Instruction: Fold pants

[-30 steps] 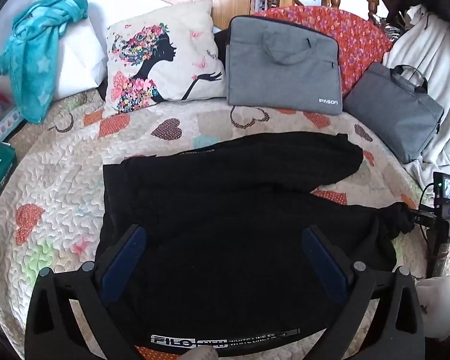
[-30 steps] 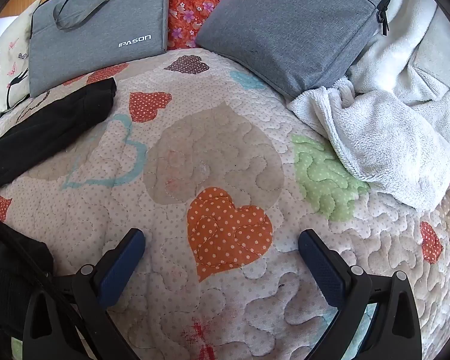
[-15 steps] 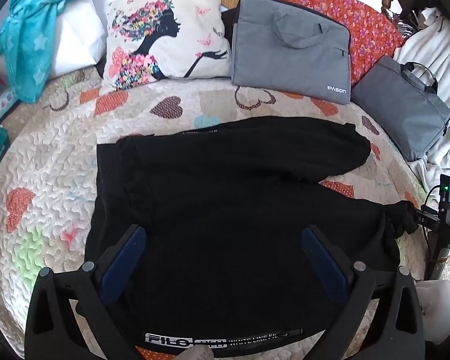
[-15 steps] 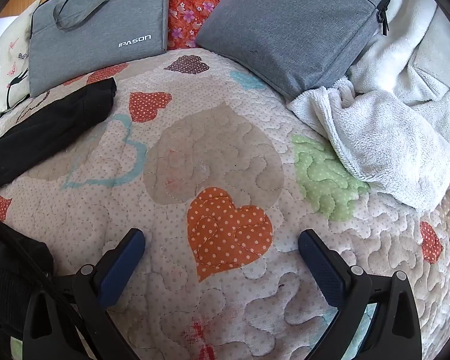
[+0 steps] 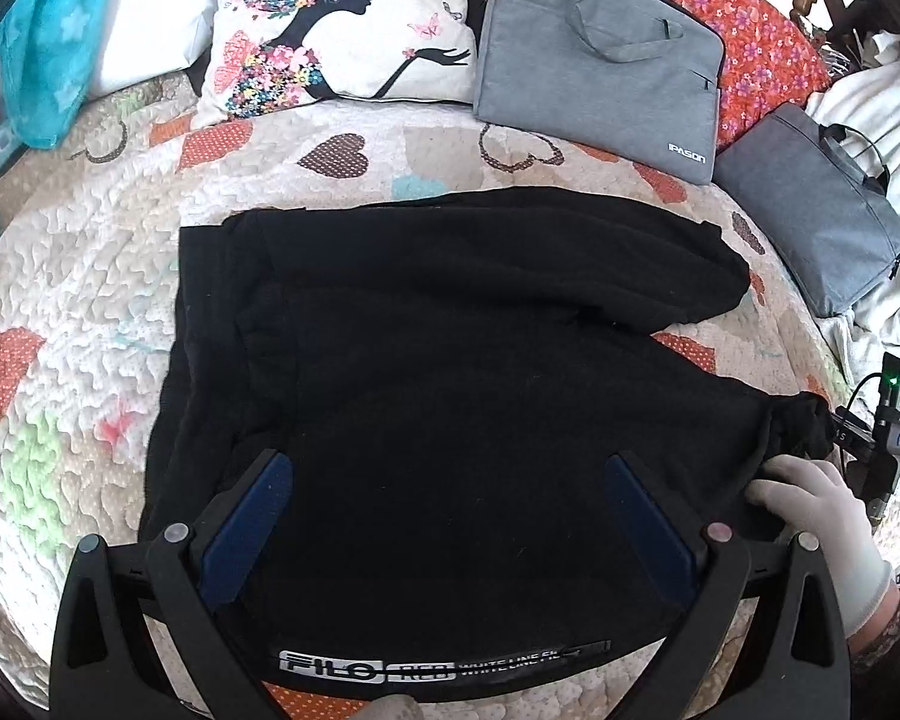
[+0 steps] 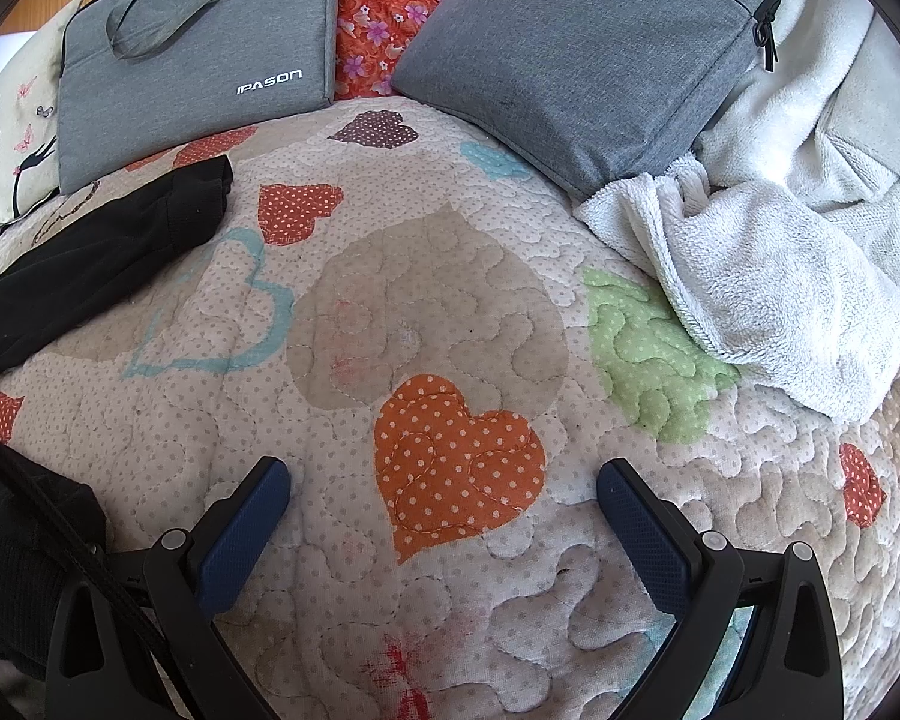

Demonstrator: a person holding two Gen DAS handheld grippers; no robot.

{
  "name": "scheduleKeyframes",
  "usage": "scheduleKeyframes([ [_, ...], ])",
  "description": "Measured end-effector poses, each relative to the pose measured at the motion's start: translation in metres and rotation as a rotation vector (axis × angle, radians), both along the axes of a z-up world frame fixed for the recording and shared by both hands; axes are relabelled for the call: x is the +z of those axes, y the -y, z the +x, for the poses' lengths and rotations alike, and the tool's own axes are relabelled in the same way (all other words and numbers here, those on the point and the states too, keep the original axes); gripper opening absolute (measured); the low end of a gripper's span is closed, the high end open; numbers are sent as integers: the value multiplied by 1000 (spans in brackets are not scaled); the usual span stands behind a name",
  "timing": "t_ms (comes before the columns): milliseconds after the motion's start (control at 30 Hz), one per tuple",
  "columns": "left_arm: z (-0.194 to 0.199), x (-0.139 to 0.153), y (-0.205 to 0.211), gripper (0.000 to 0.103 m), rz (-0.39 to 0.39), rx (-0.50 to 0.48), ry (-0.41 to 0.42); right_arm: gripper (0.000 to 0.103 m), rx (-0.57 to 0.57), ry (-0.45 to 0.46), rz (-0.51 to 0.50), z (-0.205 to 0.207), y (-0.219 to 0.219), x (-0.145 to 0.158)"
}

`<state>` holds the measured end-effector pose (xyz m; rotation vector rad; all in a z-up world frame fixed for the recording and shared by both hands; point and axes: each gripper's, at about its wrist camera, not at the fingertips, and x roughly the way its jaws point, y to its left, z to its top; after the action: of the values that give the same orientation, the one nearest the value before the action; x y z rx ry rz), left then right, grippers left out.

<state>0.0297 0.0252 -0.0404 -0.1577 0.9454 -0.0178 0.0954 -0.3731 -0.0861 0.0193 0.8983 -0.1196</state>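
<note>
Black pants (image 5: 450,360) lie spread on the heart-patterned quilt (image 5: 78,276), waistband at the left, two legs running right. My left gripper (image 5: 447,480) is open and empty, hovering over the pants' near part. A gloved hand (image 5: 810,504) rests on the near leg's cuff at the right. In the right wrist view my right gripper (image 6: 441,489) is open and empty over bare quilt (image 6: 426,300). The far leg's cuff (image 6: 150,228) lies at its upper left, the near cuff (image 6: 24,540) at its lower left.
A silhouette pillow (image 5: 330,30), a light grey laptop bag (image 5: 600,54) and a darker grey bag (image 5: 810,210) line the back. White fleece towels (image 6: 768,282) lie at the right. A teal blanket (image 5: 48,36) is at the back left. A small camera unit (image 5: 888,420) sits by the cuff.
My left gripper has moved forward and down over the pants, which look larger and lower in view. A gloved hand has come onto the near cuff. The right gripper has not moved.
</note>
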Motion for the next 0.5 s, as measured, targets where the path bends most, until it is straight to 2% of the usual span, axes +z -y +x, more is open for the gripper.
scheduleKeyframes([
  [500,0,-4,-17,103,-23,52,-36,103,0,1,0,0,0,0],
])
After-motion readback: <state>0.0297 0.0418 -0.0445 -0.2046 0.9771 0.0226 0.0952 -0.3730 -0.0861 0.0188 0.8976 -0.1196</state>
